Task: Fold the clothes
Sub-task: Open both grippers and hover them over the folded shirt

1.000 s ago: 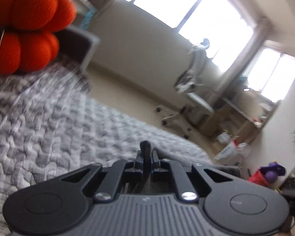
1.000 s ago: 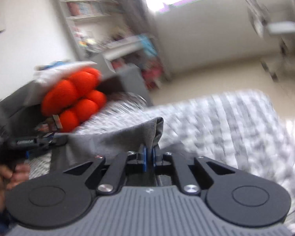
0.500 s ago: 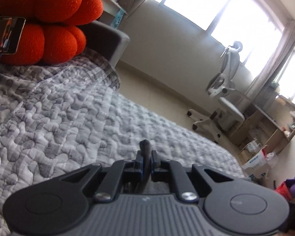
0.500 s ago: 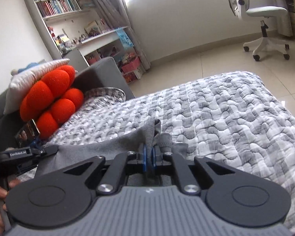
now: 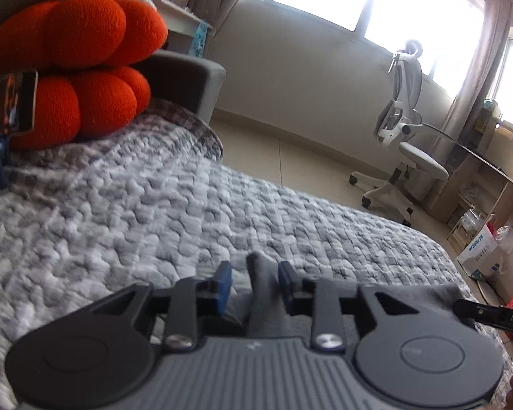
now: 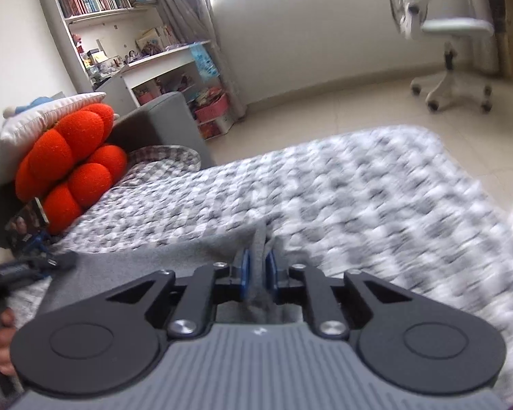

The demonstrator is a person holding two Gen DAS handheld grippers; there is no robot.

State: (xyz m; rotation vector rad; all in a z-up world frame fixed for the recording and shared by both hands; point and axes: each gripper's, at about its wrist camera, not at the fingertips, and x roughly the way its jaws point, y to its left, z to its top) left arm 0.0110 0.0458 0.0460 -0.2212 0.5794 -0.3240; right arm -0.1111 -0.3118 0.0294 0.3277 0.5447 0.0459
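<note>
Left gripper [image 5: 254, 282] spread around grey garment [image 5: 263, 294] fold; right gripper [image 6: 256, 268] pinching garment over bed [image 6: 359, 188].

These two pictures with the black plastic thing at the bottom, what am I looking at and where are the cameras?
Each picture comes from a camera mounted on a hand-held pair of tongs, looking forward along its two fingers. A person holds one in each hand; no robot is involved. The left tongs stand open around a fold of grey garment. The right tongs look nearly shut on another fold of it, though the view is blurred. The garment lies on a bed with a grey quilt. An orange cushion sits at the head. Beyond stands an office chair.
</note>
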